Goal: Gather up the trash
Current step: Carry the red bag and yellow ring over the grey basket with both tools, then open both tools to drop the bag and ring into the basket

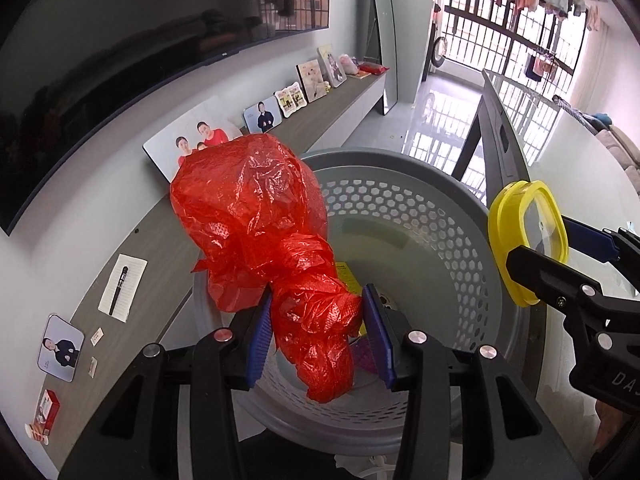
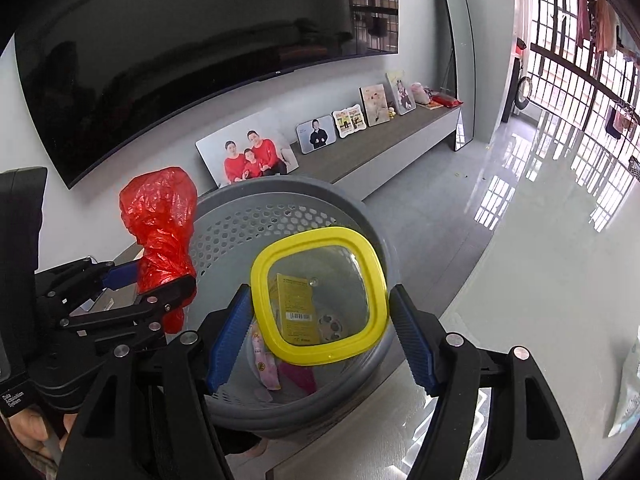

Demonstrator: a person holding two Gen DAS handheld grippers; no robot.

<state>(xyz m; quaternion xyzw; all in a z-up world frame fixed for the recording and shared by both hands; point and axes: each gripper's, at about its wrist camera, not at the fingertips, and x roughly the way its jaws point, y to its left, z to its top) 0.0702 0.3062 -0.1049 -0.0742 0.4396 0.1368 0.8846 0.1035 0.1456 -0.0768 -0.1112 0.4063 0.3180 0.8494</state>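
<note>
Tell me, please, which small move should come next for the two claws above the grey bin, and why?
Probably open the left claw first and let the red plastic bag fall. The bag is pinched between its blue pads and already hangs over the open mouth of the grey bin. The right claw holds the yellow-rimmed lid above the same opening, so it could follow.
</note>
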